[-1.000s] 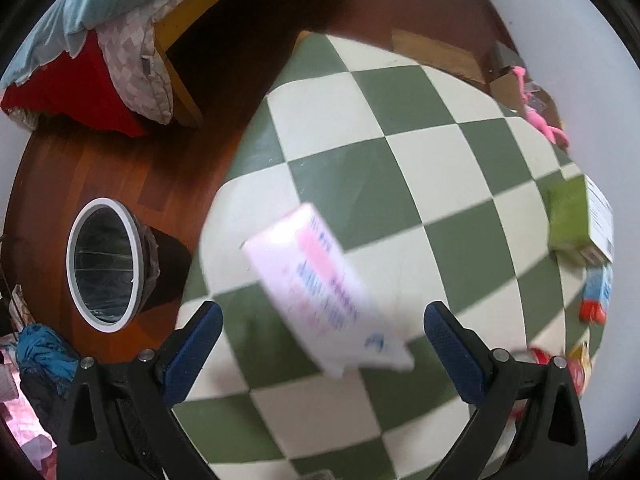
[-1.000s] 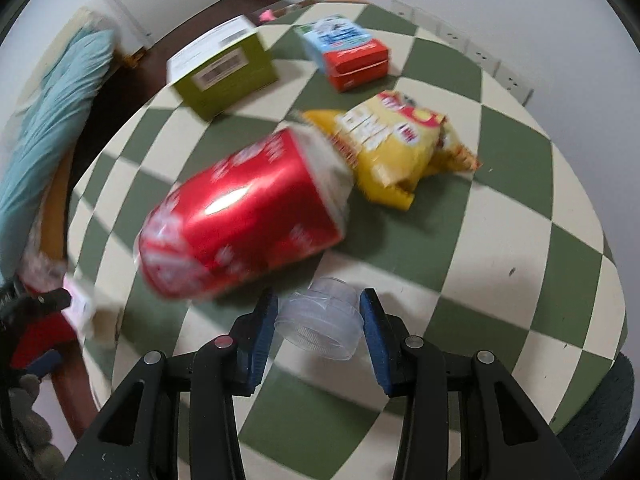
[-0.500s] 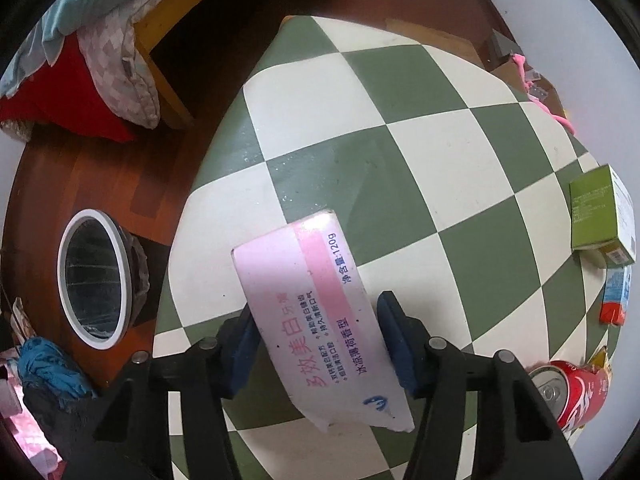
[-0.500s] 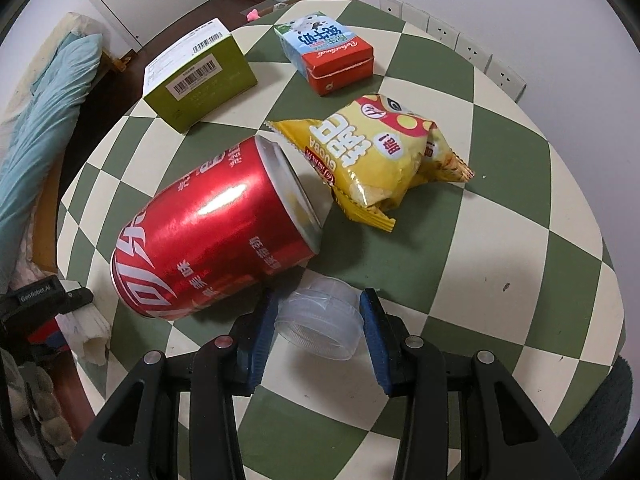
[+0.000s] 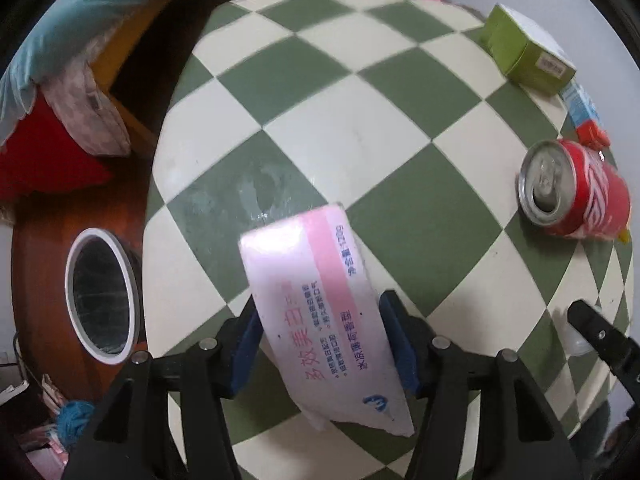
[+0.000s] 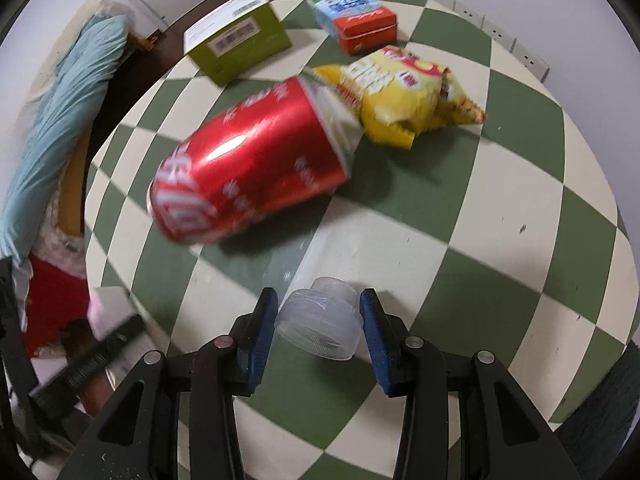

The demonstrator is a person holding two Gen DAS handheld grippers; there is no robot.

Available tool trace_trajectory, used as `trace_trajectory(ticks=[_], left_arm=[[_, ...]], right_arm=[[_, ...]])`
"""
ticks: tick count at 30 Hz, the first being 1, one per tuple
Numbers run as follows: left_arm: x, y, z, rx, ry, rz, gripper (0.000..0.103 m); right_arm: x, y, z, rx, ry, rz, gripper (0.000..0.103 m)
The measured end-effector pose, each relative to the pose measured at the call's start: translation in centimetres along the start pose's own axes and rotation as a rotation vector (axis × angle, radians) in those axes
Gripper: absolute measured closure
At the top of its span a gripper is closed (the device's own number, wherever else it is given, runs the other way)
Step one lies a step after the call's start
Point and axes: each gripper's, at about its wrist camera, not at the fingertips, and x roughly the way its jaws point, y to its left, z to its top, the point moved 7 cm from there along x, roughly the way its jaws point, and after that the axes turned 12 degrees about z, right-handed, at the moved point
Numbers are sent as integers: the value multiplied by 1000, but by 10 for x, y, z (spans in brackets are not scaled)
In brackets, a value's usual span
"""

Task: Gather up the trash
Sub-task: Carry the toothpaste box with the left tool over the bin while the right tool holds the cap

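My left gripper (image 5: 320,344) is shut on a pink and white box (image 5: 316,304) and holds it over the left part of the checkered table (image 5: 332,92). My right gripper (image 6: 318,332) is shut on a clear plastic cup (image 6: 320,330) lying on its side, low over the table (image 6: 520,184). A red soda can (image 6: 248,172) lies on its side just ahead of the cup; it also shows in the left wrist view (image 5: 576,190). A yellow snack bag (image 6: 404,96) lies behind the can.
A bin with a white rim (image 5: 102,296) stands on the wooden floor left of the table. A green box (image 6: 236,36) and a blue-red carton (image 6: 356,20) sit at the table's far side. Bedding (image 5: 80,20) lies beyond the floor.
My left gripper has closed on the pink box, lifted it and swung right. The red can has shifted away from my right gripper, which still holds the cup.
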Motion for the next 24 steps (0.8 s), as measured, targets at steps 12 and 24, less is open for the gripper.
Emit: trace_trajectory(ticks=[12, 24], left_arm=[[-38, 19, -3, -24, -98, -18, 54], [-155, 137, 16, -134, -367, -13, 54]], right_arm=[[-19, 16, -8, -59, -17, 14, 58], [-70, 157, -4, -281, -106, 163, 59]])
